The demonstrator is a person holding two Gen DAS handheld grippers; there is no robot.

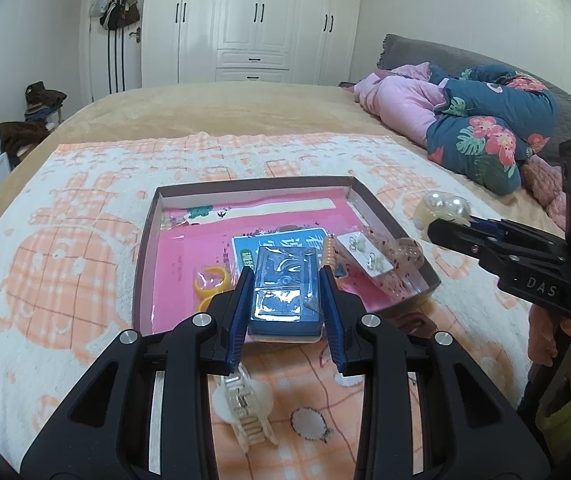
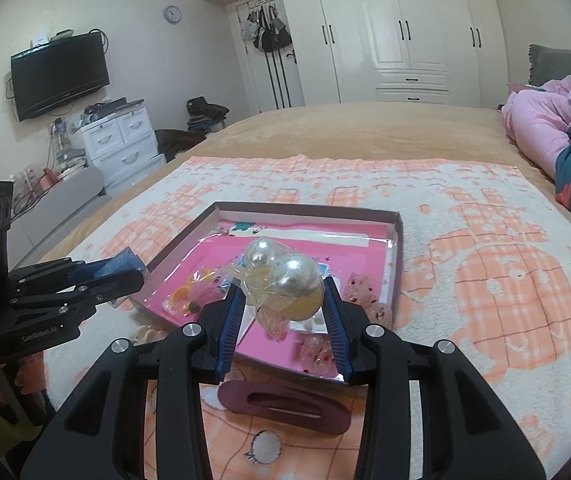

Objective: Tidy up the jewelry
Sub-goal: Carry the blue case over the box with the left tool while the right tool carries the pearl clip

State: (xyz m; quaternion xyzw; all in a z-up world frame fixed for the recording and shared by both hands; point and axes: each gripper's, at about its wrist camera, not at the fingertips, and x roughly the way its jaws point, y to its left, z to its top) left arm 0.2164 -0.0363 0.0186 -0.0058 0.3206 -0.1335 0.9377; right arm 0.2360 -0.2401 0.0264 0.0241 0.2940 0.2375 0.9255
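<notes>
Claws hover over the tray (image 1: 147,240) on the bed, the left claw (image 1: 285,300) clamped on a blue box (image 1: 285,296), the right claw (image 2: 283,300) clamped on a bagged pearl clip (image 2: 285,280), whose slick wrapping could slip free short of the tray.

A home bedroom: a wide bed (image 2: 345,128) under a tan blanket, with bundled quilts (image 1: 465,120) near its headboard edge, white built-in wardrobes (image 2: 397,28), handbags hanging on the door (image 2: 267,30), a wall-mounted television (image 2: 59,74) and a wall clock (image 2: 172,14).
</notes>
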